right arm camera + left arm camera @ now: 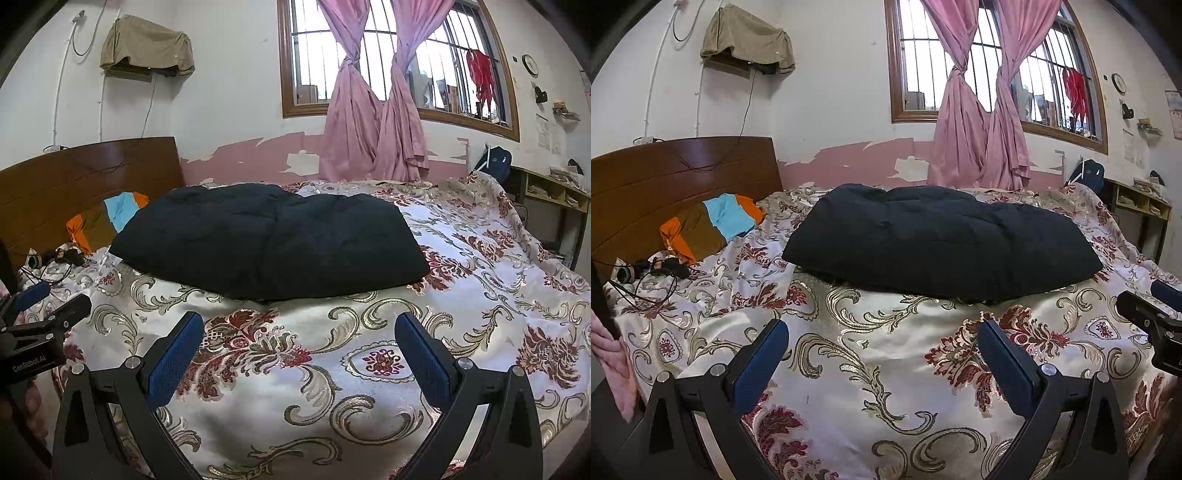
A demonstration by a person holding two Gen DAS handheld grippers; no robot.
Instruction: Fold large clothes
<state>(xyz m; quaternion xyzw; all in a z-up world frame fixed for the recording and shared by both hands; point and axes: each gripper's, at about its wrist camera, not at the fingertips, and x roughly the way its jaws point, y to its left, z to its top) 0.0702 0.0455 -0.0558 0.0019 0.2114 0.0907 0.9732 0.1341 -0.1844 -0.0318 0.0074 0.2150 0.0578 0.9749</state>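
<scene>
A large black padded garment (942, 240) lies as a thick folded bundle in the middle of the bed; it also shows in the right wrist view (273, 240). My left gripper (882, 332) is open and empty, hovering over the bedspread in front of the garment's near edge. My right gripper (299, 326) is open and empty too, a little in front of the garment. Each gripper shows at the edge of the other's view: the right one (1148, 314) and the left one (40, 306).
The bed has a floral white, gold and red bedspread (886, 387) and a wooden headboard (665, 177). An orange, brown and blue pillow (709, 225) and cables (653, 273) lie at the left. A desk (1141, 206) stands at the right. Pink curtains (979, 110) hang behind.
</scene>
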